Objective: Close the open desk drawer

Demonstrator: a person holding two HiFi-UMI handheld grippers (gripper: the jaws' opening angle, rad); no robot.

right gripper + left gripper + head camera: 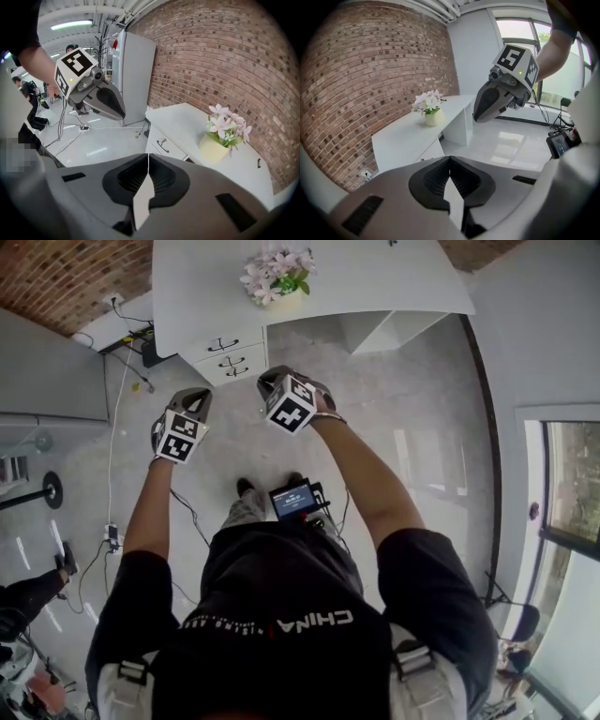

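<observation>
A white desk [375, 277] stands ahead against a brick wall, with a drawer stack [225, 354] under its left end. The top drawer [221, 341] looks wider than the two below and seems to stand out a little. Its handle shows in the right gripper view as well, on the drawer [162, 145]. My left gripper [191, 397] and right gripper [272, 381] hang in the air in front of the drawers, apart from them. Both are shut with nothing between the jaws: the left gripper [450, 160] and the right gripper [148, 157].
A pot of pale flowers [278, 277] sits on the desk above the drawers. A grey cabinet [52, 371] stands to the left. Cables and a power strip [112, 538] lie on the glossy floor. Another person [28, 601] is at the lower left. Windows line the right side.
</observation>
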